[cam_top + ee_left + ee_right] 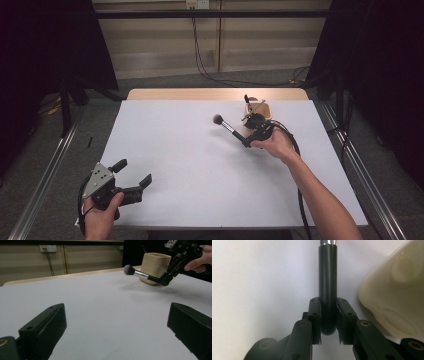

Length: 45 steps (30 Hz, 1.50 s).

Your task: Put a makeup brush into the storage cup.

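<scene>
The left claw (134, 175) is idling wide open and empty over the counter's (200, 165) near-left corner. Right of centre, the right claw (246, 142) is clamping the brush (227, 127) by its handle end, bristles raised above the counter, just beside the cup (265, 111). Judging by this, it is probably heading for the cup; keeping the grip firm and tilting it upright should help.

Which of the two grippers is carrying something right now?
The right gripper: its jaws clamp the black handle of the makeup brush near the cream holder. The left gripper stands open, empty.
</scene>
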{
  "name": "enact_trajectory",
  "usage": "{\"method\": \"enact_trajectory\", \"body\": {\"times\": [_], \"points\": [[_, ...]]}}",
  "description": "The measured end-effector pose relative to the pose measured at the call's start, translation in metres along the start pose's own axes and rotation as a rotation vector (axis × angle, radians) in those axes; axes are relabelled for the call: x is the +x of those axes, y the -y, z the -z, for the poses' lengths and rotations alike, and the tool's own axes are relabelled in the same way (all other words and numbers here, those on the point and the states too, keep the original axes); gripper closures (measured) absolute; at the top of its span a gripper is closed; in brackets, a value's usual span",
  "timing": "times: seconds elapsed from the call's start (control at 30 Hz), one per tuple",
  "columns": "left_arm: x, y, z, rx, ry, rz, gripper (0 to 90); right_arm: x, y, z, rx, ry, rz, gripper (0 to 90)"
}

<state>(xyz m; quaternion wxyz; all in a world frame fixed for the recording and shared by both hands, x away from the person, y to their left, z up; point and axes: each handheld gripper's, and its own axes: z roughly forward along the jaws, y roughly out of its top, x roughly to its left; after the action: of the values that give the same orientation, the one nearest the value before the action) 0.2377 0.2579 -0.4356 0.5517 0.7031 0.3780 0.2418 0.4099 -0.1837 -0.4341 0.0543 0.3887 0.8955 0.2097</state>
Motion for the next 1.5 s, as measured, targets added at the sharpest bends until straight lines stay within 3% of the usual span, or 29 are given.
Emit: {"method": "enact_trajectory", "body": {"times": [0.9, 1.07, 1.5], "points": [[0.001, -0.001, 0.000, -0.006, -0.008, 0.011, 2.3, 0.002, 0.036, 0.010, -0.317, -0.054, -0.086, 75.7], [0.002, -0.001, 0.000, -0.003, -0.014, 0.012, 2.3, 0.002, 0.042, 0.009, -0.352, -0.061, -0.098, 75.7], [0.001, -0.002, -0.003, -0.002, -0.015, 0.016, 2.7, -0.002, 0.063, 0.010, -0.534, -0.087, -0.121, 75.7]]}}
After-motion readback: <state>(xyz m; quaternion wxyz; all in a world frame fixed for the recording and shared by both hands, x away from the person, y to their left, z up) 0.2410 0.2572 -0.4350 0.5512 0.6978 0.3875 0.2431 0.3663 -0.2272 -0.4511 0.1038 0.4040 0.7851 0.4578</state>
